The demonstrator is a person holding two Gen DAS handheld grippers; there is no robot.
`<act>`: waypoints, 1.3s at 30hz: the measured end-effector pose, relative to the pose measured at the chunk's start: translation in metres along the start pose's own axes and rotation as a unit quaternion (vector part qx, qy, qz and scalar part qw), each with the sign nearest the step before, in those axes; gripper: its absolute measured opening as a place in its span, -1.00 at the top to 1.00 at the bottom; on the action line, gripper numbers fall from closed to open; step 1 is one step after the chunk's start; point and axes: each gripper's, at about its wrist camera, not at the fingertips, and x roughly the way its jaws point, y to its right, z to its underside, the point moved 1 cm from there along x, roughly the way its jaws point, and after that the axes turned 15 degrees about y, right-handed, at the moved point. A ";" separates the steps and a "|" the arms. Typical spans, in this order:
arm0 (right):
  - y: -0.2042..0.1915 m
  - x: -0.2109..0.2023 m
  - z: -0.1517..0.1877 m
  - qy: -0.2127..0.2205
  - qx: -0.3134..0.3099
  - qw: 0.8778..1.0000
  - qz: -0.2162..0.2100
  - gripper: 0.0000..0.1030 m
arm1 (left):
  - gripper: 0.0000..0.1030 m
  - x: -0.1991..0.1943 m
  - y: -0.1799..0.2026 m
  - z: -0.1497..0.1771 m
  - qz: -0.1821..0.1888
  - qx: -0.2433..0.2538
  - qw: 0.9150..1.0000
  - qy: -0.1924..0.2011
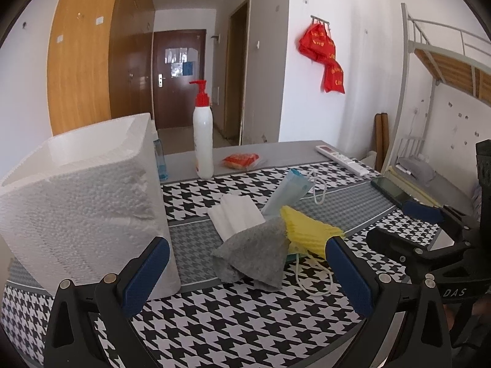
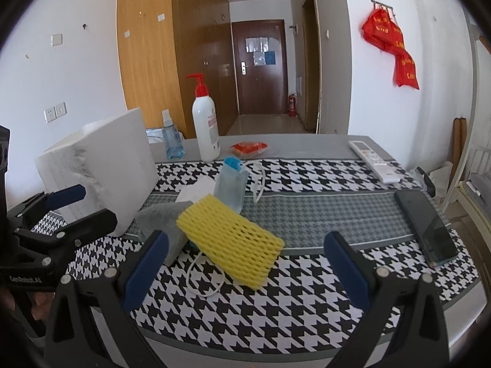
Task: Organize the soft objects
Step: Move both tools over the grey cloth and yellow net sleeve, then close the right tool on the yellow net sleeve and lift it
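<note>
A pile of soft things lies mid-table: a grey felt cloth [image 1: 254,254] [image 2: 162,217], a yellow foam net sleeve [image 1: 310,230] [image 2: 233,242], a white folded tissue [image 1: 234,216] [image 2: 198,190] and light blue face masks [image 1: 290,190] [image 2: 231,184] with white ear loops. A white foam box [image 1: 79,202] [image 2: 101,165] stands at the left. My left gripper [image 1: 248,279] is open just in front of the grey cloth, nothing between its fingers. My right gripper [image 2: 245,273] is open, hovering by the near end of the yellow sleeve. Each gripper shows at the edge of the other's view.
On a houndstooth table mat [image 2: 307,291] lie a dark phone [image 2: 426,227] [image 1: 396,193] at the right and a white remote [image 2: 374,161] [image 1: 343,159] behind it. A white pump bottle [image 2: 205,125] [image 1: 203,141], a blue spray bottle [image 2: 172,138] and an orange packet [image 2: 249,148] [image 1: 241,161] stand at the back.
</note>
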 end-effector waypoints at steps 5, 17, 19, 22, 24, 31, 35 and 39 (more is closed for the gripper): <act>0.003 0.008 0.005 -0.011 0.000 1.000 -0.004 -0.99 | -0.98 0.008 0.006 0.003 0.004 0.006 1.000 -0.010; 0.012 0.025 0.014 -0.035 0.003 0.999 -0.009 -0.99 | -0.98 0.022 0.008 0.011 0.001 0.015 0.999 -0.031; 0.012 0.029 0.015 -0.039 0.004 0.999 -0.010 -0.99 | -0.98 0.023 0.008 0.013 0.000 0.018 0.999 -0.033; 0.012 0.034 0.018 -0.047 0.002 0.999 -0.013 -0.99 | -0.98 0.024 0.005 0.015 0.000 0.021 0.999 -0.036; 0.012 0.037 0.019 -0.051 0.002 0.999 -0.015 -0.99 | -0.98 0.023 0.004 0.017 -0.003 0.026 0.999 -0.036; 0.011 0.050 0.022 -0.068 0.003 0.997 -0.022 -0.99 | -0.98 0.016 -0.004 0.018 -0.016 0.025 0.999 -0.028; 0.007 0.055 0.022 -0.075 -0.002 0.997 -0.029 -0.99 | -0.98 0.016 -0.007 0.018 -0.019 0.014 0.999 -0.030; 0.005 0.057 0.024 -0.081 -0.009 0.996 -0.035 -0.98 | -0.98 0.016 -0.007 0.018 -0.019 0.017 0.999 -0.031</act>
